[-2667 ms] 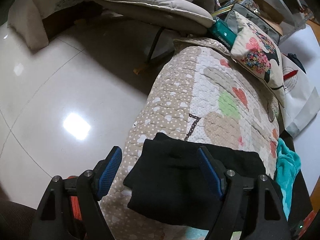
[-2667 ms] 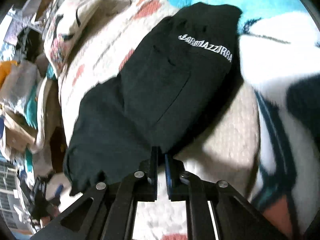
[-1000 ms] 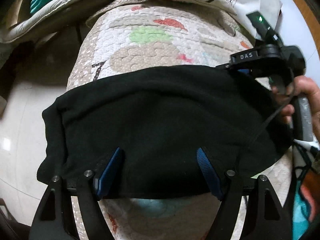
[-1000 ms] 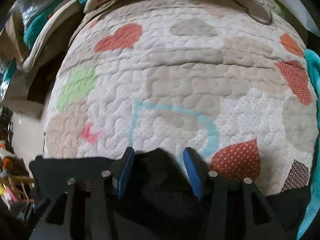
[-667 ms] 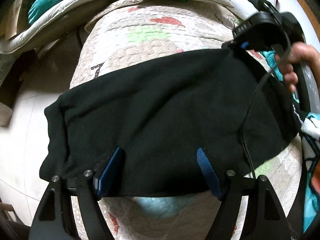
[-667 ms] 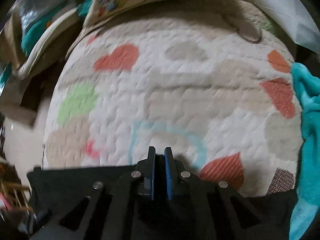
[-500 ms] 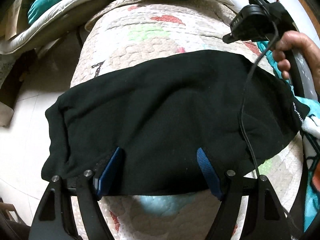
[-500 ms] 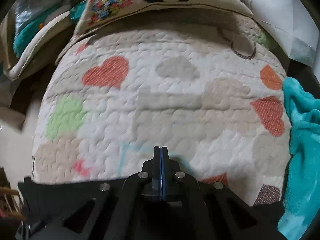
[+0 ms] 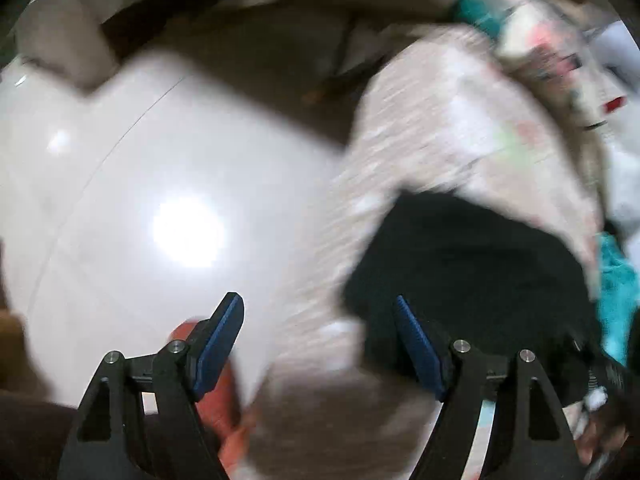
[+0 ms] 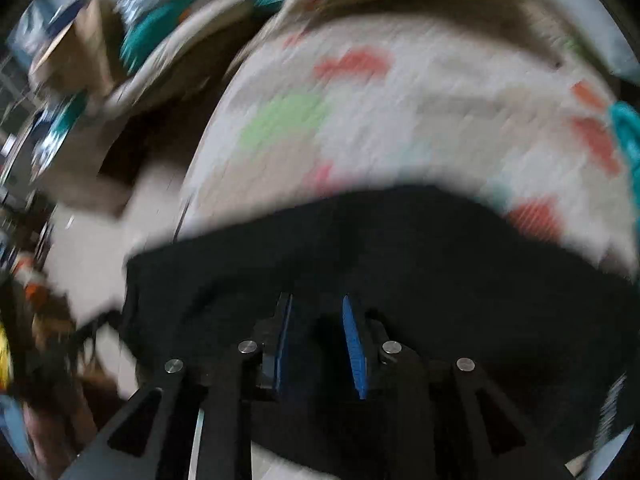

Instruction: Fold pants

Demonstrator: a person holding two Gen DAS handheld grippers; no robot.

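The black pants (image 9: pixel 472 264) lie folded on a quilted heart-pattern cover (image 9: pixel 460 128). In the left wrist view, blurred by motion, my left gripper (image 9: pixel 320 336) is open and empty, over the cover's left edge, with the pants to its right. In the right wrist view, also blurred, the pants (image 10: pixel 400 248) spread across the lower half. My right gripper (image 10: pixel 318 340) hangs just above them with its jaws partly open, nothing between them.
A glossy white tiled floor (image 9: pixel 140 200) lies left of the cover. A patterned pillow (image 9: pixel 552 52) and a teal cloth (image 9: pixel 616 288) sit at the cover's far and right sides. Cluttered boxes and cushions (image 10: pixel 100 60) stand beyond the left edge.
My left gripper has swung left, off the pants, toward the floor side. My right gripper, shut half a second ago, has opened and let go of the pants' edge.
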